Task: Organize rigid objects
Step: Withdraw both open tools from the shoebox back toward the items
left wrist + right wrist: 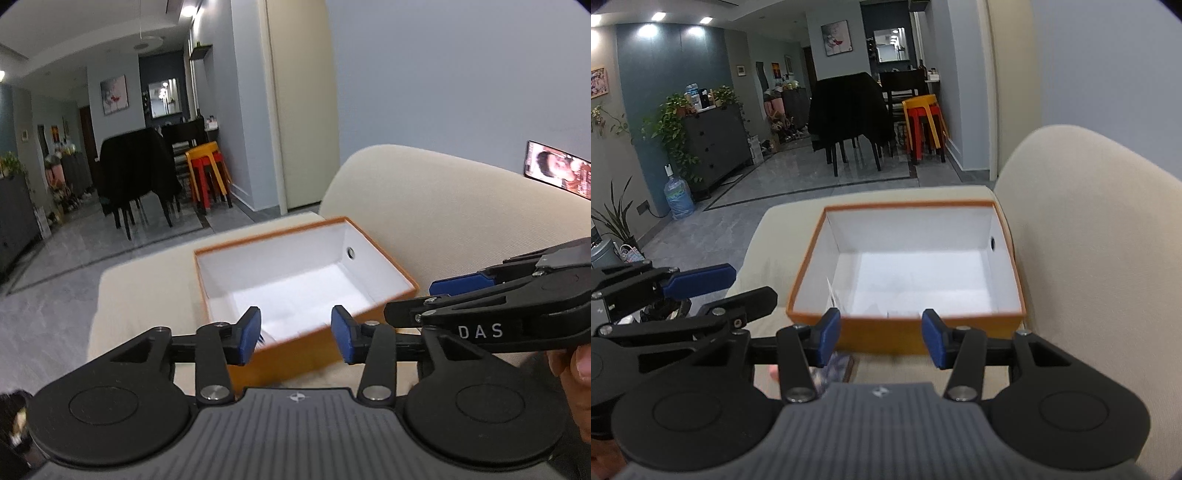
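An open orange box (295, 354) with a white inside sits on a cream sofa seat; it also shows in the right wrist view (908, 336). Its floor holds only white lining or paper. My left gripper (295, 334) is open and empty, just short of the box's near wall. My right gripper (881, 338) is open and empty, also at the near wall. Each gripper shows in the other's view: the right one (436, 299) at the right, the left one (738, 291) at the left. A dark patterned flat object (834, 369) lies under my right gripper, blurred.
The cream sofa backrest (1089, 240) rises right of the box. Beyond the seat edge is grey tiled floor (812, 181) with dark chairs (849, 114), stacked red and yellow stools (925, 118), a dark cabinet (716, 144) and a water jug (679, 197).
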`<action>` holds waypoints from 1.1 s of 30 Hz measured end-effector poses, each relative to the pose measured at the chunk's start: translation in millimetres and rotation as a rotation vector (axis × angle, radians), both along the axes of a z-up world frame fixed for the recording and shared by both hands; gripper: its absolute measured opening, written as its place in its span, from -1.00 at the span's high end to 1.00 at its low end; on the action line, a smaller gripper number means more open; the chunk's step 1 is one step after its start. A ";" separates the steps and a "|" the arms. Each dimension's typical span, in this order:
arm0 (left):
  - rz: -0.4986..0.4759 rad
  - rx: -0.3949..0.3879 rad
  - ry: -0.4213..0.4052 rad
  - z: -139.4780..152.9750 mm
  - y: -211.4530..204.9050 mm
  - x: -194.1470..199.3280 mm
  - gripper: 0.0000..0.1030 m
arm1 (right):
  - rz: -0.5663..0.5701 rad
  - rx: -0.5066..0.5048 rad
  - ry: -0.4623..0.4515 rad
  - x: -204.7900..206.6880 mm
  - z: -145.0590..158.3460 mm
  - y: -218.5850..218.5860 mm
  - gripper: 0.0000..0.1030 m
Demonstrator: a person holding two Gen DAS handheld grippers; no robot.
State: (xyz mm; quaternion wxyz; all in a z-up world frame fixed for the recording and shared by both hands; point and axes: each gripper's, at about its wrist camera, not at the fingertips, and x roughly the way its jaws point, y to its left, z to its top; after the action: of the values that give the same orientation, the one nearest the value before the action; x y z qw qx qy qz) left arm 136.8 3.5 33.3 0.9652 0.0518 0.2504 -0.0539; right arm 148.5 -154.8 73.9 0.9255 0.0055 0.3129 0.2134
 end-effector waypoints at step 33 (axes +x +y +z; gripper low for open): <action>-0.020 -0.112 0.276 -128.5 19.4 -91.1 -0.56 | 0.020 -0.207 0.206 -46.0 -119.4 -12.0 -0.21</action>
State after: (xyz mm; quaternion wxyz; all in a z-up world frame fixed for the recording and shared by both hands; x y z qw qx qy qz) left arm 45.7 22.9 -95.2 0.9224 -0.0075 0.3770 -0.0841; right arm 102.5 -166.8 -45.4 0.8819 -0.0712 0.4265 0.1876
